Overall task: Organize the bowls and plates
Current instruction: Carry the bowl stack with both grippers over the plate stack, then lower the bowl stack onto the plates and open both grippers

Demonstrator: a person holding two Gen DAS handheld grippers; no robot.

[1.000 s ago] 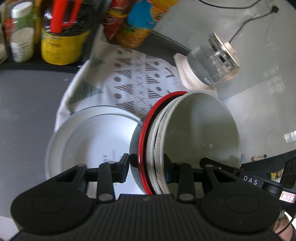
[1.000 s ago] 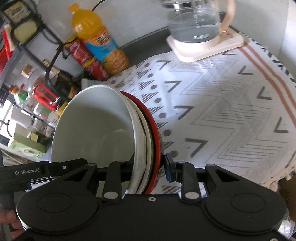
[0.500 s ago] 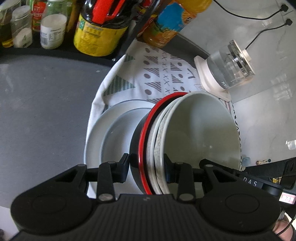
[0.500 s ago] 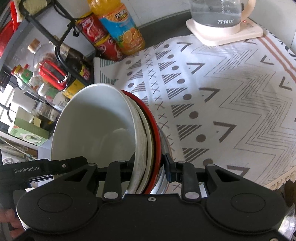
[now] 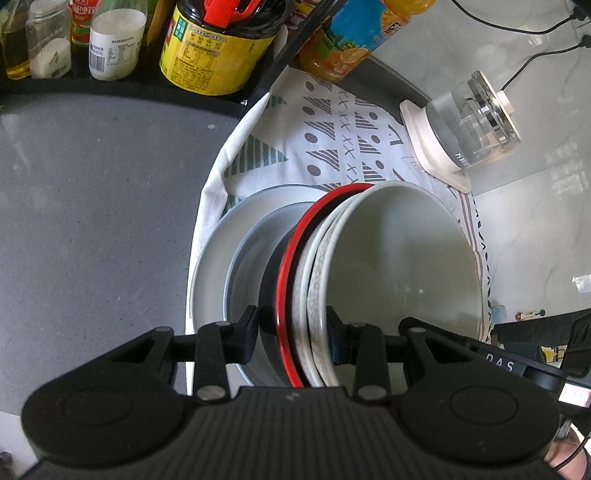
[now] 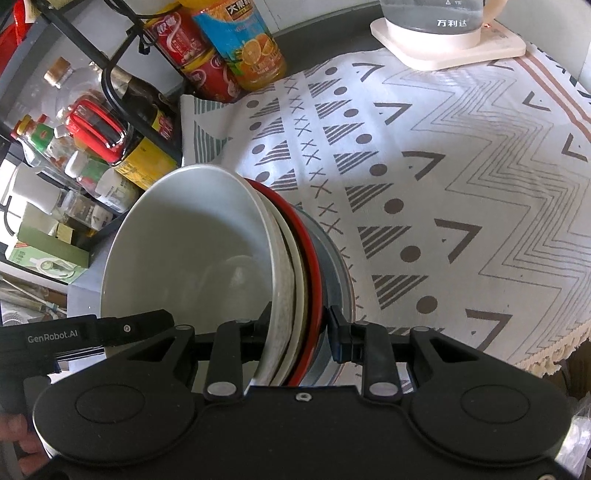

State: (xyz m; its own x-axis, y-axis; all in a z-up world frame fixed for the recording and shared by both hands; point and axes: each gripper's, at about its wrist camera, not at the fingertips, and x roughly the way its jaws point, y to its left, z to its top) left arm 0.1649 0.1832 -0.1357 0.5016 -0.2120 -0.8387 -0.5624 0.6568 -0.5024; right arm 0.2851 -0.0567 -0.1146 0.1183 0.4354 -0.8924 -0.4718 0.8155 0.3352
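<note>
A nested stack of bowls [image 5: 399, 266] [image 6: 192, 251] hangs between both grippers: a white bowl innermost, speckled and white rims around it, and a red-rimmed black bowl [image 5: 286, 280] [image 6: 308, 254] outermost. My left gripper [image 5: 291, 334] is shut on the stack's rims from one side. Opposite it, my right gripper [image 6: 297, 326] clamps the rims too. Under the stack, grey plates [image 5: 221, 258] [image 6: 338, 273] lie stacked on the patterned cloth [image 5: 332, 144] [image 6: 443, 177]. Whether the stack's base touches the plates is hidden.
Jars and bottles [image 5: 210, 40] [image 6: 96, 129] fill a black rack at the back. An orange juice bottle [image 6: 243, 44] and red cans [image 6: 195, 55] stand beside it. A glass kettle [image 5: 469, 118] [image 6: 436, 26] sits on its base at the cloth's far edge. Grey countertop [image 5: 92, 206] lies left.
Both grippers carried the bowl stack down and across, so it now hangs over the grey plates. The grips have not changed.
</note>
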